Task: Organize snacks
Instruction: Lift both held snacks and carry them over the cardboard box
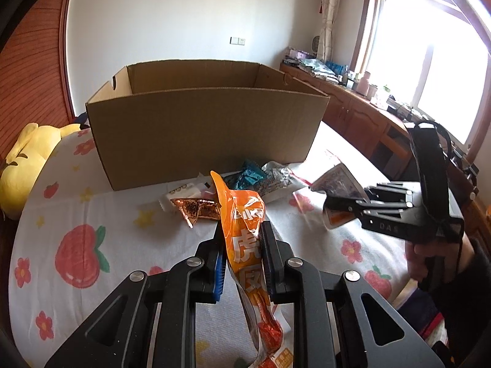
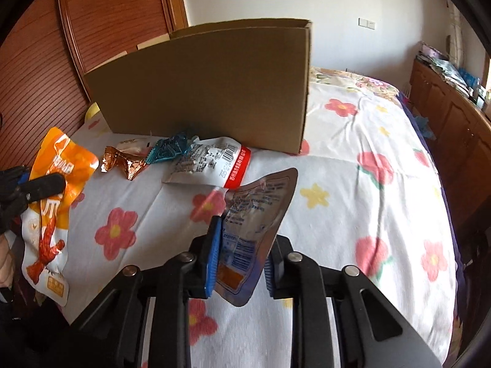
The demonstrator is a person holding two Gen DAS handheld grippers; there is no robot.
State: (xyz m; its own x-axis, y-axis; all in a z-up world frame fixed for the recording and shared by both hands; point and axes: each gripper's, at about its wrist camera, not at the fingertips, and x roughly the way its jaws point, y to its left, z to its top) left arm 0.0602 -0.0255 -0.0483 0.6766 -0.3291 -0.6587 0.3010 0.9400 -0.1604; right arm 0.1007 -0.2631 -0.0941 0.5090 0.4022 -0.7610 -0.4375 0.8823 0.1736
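Jaws of my left gripper (image 1: 242, 254) clenched on orange snack packet (image 1: 245, 245), held clear above bed (image 1: 76, 214). Jaws of my right gripper (image 2: 241, 257) clamped on silver-purple pouch (image 2: 254, 214), also lifted. Open cardboard box (image 1: 202, 128) on bed. White red-edged packet (image 2: 208, 162), copper wrapper (image 2: 125, 161), teal wrapper (image 2: 167, 150) beside box front.
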